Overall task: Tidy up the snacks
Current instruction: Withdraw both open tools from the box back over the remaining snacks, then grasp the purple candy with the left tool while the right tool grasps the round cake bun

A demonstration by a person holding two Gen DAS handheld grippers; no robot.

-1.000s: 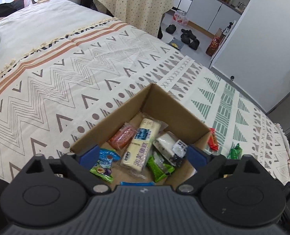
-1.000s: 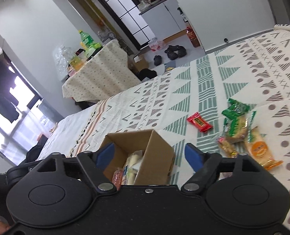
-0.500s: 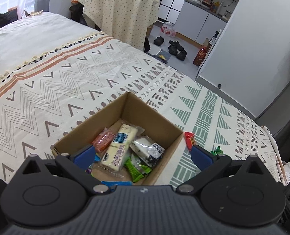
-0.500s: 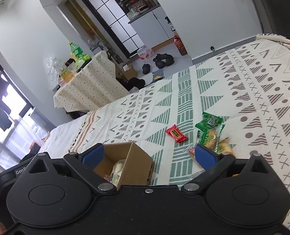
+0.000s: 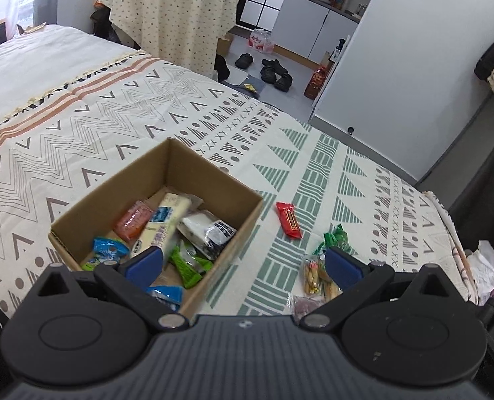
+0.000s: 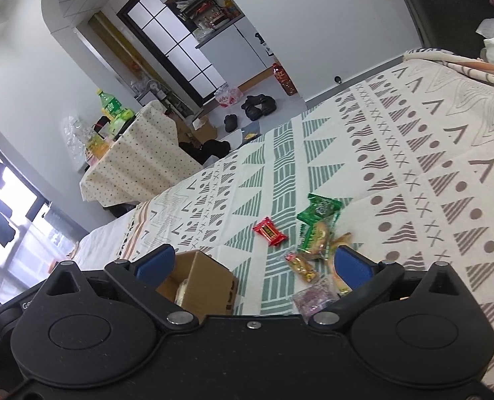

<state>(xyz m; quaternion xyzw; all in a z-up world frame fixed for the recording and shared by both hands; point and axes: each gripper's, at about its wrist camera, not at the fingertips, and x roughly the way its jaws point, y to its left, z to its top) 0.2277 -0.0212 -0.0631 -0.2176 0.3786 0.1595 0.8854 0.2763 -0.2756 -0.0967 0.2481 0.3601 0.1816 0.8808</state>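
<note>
Snacks fill a single open cardboard box (image 5: 210,180) on a patterned bedspread (image 5: 80,126), with more lying loose on the cloth beside it. Inside the box, the left wrist view shows one orange packet (image 5: 134,218), one long pale yellow packet (image 5: 163,225), one white-and-black packet (image 5: 210,231), one green packet (image 5: 188,266) and two blue packets, one (image 5: 108,250) near the front left corner and another (image 5: 167,293) partly hidden behind the gripper body. Outside it, one red packet (image 5: 288,220) lies alone just beside the box's right wall; farther right a small cluster holds at least two green packets, the farther (image 6: 323,205) and the nearer (image 6: 313,238) overlapping, one clear bag of yellow and red pieces (image 6: 302,265), one purplish packet (image 6: 313,298) and an orange-toned packet (image 6: 340,240) whose full outline is hidden. The left gripper (image 5: 243,261) hovers over the box's near right corner, its two blue pads spread wide with nothing between them. The right gripper (image 6: 252,260) faces the gap between box and cluster; its jaws have just been opening and stand fully apart, holding nothing. Beyond the bed stand one cloth-covered table (image 5: 170,16) and several dark shoes (image 5: 275,71) on the floor.
</note>
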